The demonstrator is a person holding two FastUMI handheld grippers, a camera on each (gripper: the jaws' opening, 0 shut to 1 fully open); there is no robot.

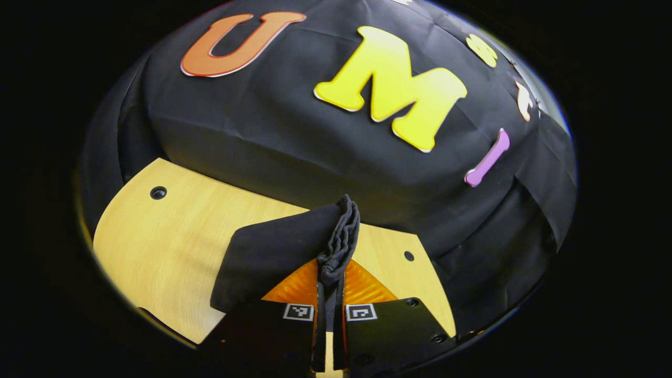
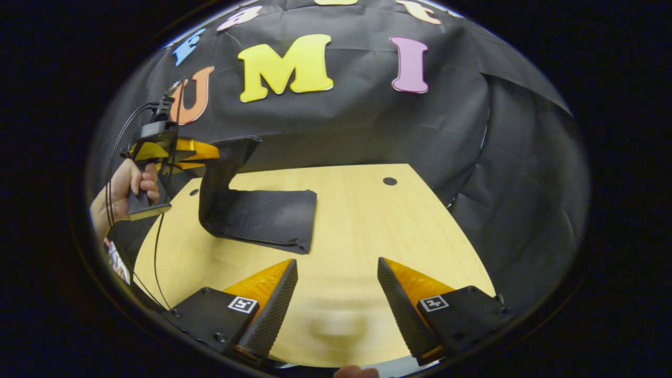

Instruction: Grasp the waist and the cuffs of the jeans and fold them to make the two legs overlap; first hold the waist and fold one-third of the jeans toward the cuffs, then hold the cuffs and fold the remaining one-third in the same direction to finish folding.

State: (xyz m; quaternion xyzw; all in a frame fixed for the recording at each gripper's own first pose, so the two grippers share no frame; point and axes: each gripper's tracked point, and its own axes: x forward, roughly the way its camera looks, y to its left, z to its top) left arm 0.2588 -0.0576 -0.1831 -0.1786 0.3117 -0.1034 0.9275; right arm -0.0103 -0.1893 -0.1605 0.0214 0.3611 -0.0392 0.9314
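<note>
Jeans [image 2: 262, 212] upright from table [image 2: 357, 220]

Left gripper view: close on jeans [image 1: 273, 252], facing wall. Right gripper view: farther off, same jeans, table [image 2: 357, 220].

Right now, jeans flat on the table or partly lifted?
Partly lifted. The left gripper is shut on one end of the jeans, raising it off the table; the rest lies flat. The right gripper is open, empty.
</note>
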